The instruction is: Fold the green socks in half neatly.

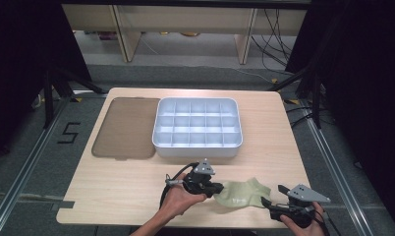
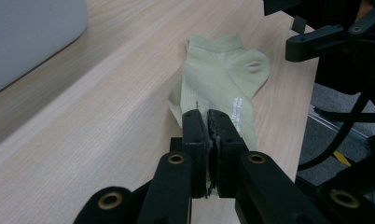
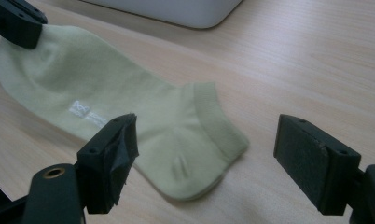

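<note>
A pale green ankle sock [image 1: 242, 194] lies flat on the wooden table [image 1: 112, 196] near its front edge. My left gripper [image 1: 219, 189] is shut on the sock's toe end. In the left gripper view its jaws [image 2: 206, 116] are pinched together on the fabric, and the sock [image 2: 223, 74] stretches away from them. My right gripper [image 1: 274, 195] stands open at the sock's other end. In the right gripper view [image 3: 204, 154], the cuff and heel of the sock [image 3: 106, 93] lie between its wide-apart pads, which do not press on it.
A white tray [image 1: 198, 147] with several compartments stands behind the sock at mid-table. A flat brown translucent lid [image 1: 124, 128] lies to its left. The table's front edge runs just below both hands. Dark stands and cables flank the table.
</note>
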`<action>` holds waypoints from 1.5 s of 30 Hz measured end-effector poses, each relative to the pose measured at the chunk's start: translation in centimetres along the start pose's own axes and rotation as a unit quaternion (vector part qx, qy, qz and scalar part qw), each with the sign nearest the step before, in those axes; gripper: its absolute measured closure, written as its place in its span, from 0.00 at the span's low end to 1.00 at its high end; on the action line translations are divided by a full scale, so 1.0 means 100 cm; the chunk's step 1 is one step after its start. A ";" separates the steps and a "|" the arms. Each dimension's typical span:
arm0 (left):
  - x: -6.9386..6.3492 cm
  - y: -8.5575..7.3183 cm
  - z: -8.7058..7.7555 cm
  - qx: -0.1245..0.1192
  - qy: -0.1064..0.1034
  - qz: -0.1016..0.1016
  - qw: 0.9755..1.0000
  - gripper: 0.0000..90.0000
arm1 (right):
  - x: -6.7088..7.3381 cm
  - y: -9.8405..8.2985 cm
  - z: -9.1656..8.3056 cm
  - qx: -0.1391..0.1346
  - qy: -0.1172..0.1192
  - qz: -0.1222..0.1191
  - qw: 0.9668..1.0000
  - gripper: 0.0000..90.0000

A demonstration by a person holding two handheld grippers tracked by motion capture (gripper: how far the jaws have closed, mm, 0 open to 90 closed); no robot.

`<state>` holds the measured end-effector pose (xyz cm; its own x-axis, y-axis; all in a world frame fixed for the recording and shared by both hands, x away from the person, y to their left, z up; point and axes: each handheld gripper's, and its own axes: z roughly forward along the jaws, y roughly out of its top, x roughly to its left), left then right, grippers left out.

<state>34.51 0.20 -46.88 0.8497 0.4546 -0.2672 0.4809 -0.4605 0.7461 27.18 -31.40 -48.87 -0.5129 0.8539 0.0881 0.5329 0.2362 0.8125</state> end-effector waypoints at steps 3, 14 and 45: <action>0.004 -0.002 -0.006 0.009 0.004 0.007 1.000 0.95 | 0.002 0.000 0.000 0.002 0.001 0.008 1.000 0.25; 0.023 -0.027 -0.047 0.020 0.032 0.005 0.999 0.95 | -0.002 0.000 0.000 0.005 -0.002 -0.001 1.000 0.25; 0.053 -0.076 -0.093 0.017 0.068 -0.030 0.997 0.95 | 0.040 0.021 0.030 -0.009 0.111 -0.029 0.993 0.71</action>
<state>33.31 13.23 -48.31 0.7832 0.5798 -0.2247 0.5392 -0.4533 0.7098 28.24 -26.08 -48.48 -0.6788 0.7156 0.1646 0.4879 0.2721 0.8294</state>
